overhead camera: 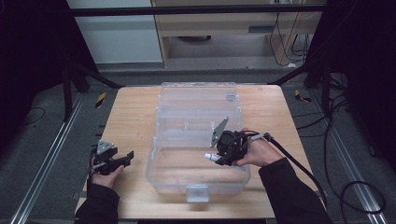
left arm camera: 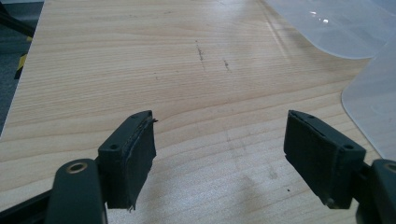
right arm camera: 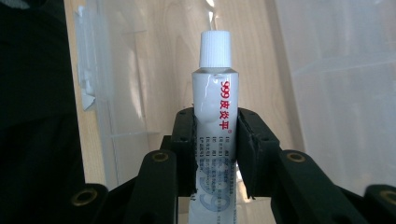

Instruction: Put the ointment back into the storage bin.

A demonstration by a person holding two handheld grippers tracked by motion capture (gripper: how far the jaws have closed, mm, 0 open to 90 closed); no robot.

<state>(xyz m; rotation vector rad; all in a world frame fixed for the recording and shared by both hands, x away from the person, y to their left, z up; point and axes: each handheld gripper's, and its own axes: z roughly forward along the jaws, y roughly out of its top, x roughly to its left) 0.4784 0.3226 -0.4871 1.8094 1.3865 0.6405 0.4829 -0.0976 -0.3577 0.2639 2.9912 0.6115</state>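
— What's on the bench [overhead camera: 135, 116]?
— A clear plastic box [overhead camera: 198, 140], lid open.
— The tongs?
— Right tongs [right arm camera: 215, 140] pinch a white tube [right arm camera: 215, 112] over the box; left tongs [left arm camera: 219, 154] spread wide above bare wood

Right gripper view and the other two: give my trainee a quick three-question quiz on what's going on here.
1. True or false: the left gripper is clamped on something.
2. Multiple choice: the white tube sits (A) flat on the table, (B) between the right gripper's jaws, (C) under the person's left hand.
3. Fill in: in the high view the right gripper is over the clear plastic ____.

Key:
1. False; its jaws stand wide apart over the bare wooden table.
2. B; the jaws press the tube's body from both sides, white cap pointing away.
3. Box.
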